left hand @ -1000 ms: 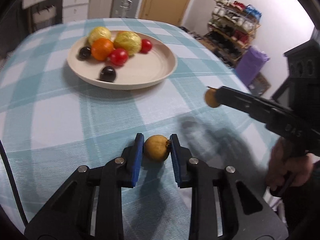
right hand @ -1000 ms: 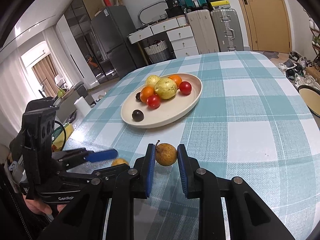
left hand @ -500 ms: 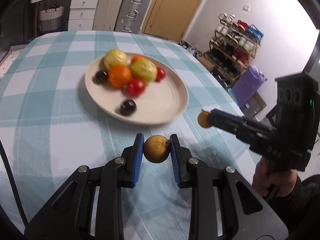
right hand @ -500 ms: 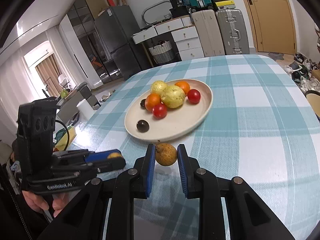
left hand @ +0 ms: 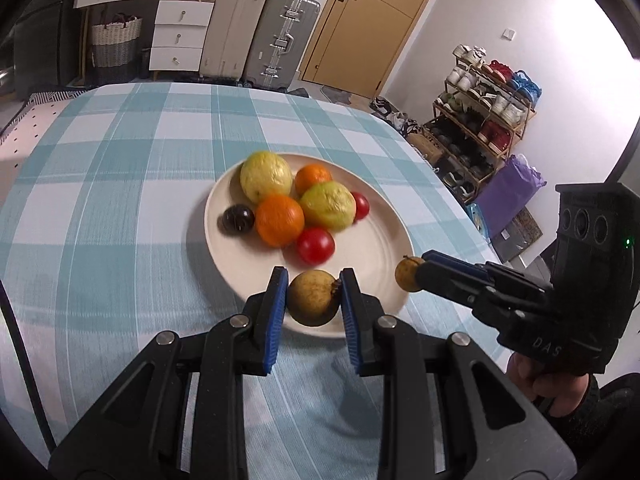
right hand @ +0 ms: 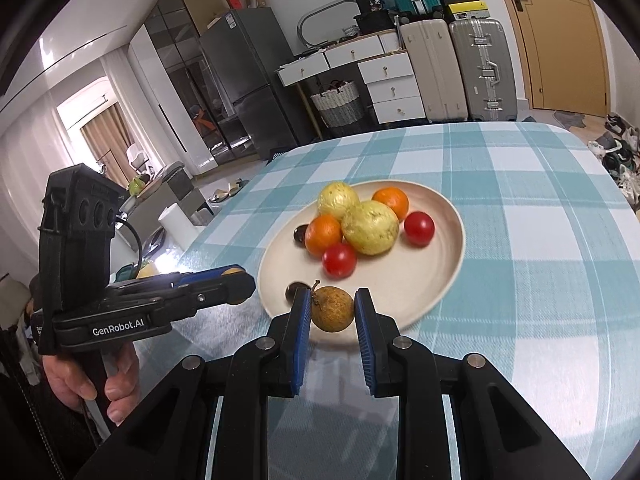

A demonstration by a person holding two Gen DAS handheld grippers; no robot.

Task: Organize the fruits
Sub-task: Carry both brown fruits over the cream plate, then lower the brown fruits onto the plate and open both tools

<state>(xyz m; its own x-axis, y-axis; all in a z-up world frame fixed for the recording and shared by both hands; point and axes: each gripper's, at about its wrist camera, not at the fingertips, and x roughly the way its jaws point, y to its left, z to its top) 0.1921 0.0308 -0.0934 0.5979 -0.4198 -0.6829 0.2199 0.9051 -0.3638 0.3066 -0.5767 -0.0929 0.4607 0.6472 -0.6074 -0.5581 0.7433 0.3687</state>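
Note:
A cream plate (left hand: 372,256) (right hand: 436,276) on the checked tablecloth holds two yellow-green fruits, two oranges, two red tomatoes and dark plums. My left gripper (left hand: 313,298) is shut on a brown-yellow round fruit (left hand: 312,298), held over the plate's near rim. My right gripper (right hand: 332,309) is shut on a similar brown fruit (right hand: 333,309) with a short stem, also above the near rim. In the left wrist view the right gripper (left hand: 416,276) reaches in from the right with its fruit (left hand: 405,274). In the right wrist view the left gripper (right hand: 236,286) reaches in from the left.
The table (left hand: 100,184) has a teal and white checked cloth. Beyond it stand suitcases (left hand: 280,40), white drawers (left hand: 176,36) and a door. A shoe rack (left hand: 488,108) stands at the right. A fridge (right hand: 248,80) stands at the back in the right wrist view.
Both grippers have lifted their fruits off the cloth and carried them forward to the plate's near rim. The plate now looks closer in both views.

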